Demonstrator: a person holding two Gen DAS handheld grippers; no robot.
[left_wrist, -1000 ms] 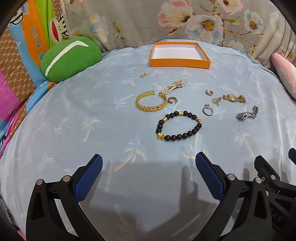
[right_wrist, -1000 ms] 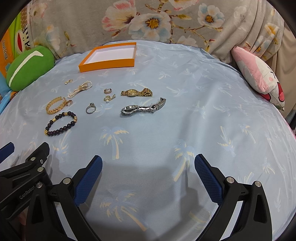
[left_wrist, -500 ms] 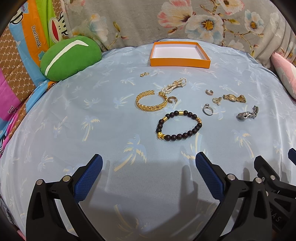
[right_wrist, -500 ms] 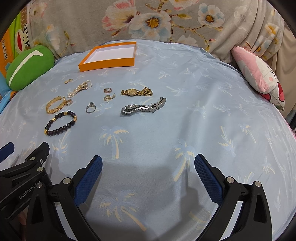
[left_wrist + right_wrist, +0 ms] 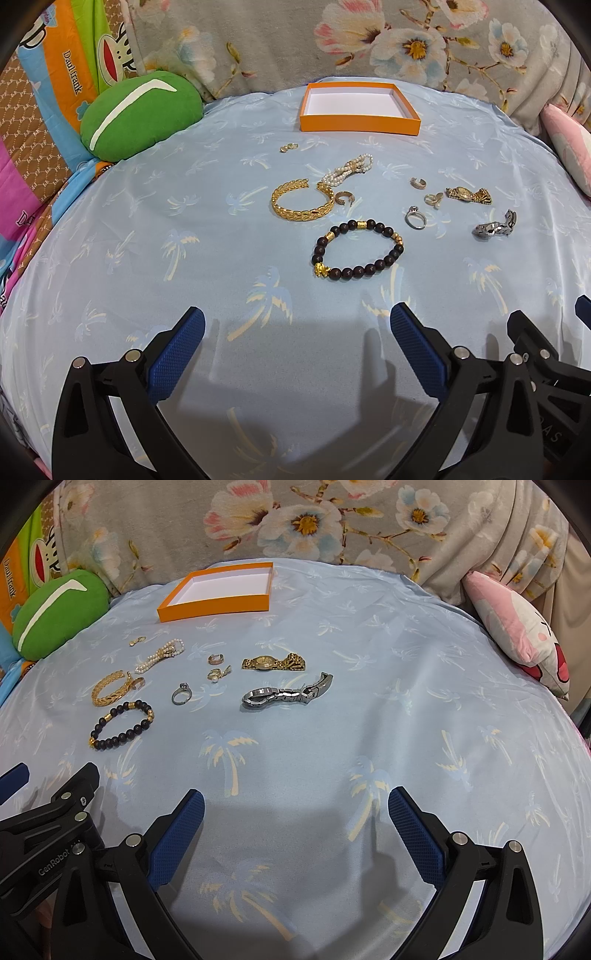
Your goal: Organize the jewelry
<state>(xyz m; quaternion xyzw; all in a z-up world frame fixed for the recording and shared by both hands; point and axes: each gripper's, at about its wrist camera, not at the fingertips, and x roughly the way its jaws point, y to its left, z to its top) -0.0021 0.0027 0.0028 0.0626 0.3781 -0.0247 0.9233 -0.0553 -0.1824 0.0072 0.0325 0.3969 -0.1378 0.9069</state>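
An empty orange box (image 5: 360, 107) with a white inside sits at the far side of the blue bed sheet; it also shows in the right wrist view (image 5: 218, 590). Jewelry lies loose in front of it: a dark bead bracelet (image 5: 357, 250), a gold bangle (image 5: 301, 201), a pearl strand (image 5: 347, 168), a silver ring (image 5: 416, 219), a gold watch (image 5: 273, 662) and a silver watch band (image 5: 286, 696). My left gripper (image 5: 297, 347) is open and empty, near of the bead bracelet. My right gripper (image 5: 295, 825) is open and empty, near of the silver band.
A green cushion (image 5: 136, 114) lies at the far left and a pink cushion (image 5: 517, 631) at the far right. A floral cover (image 5: 369, 37) rises behind the box. Small rings and an earring (image 5: 288, 147) are scattered among the jewelry.
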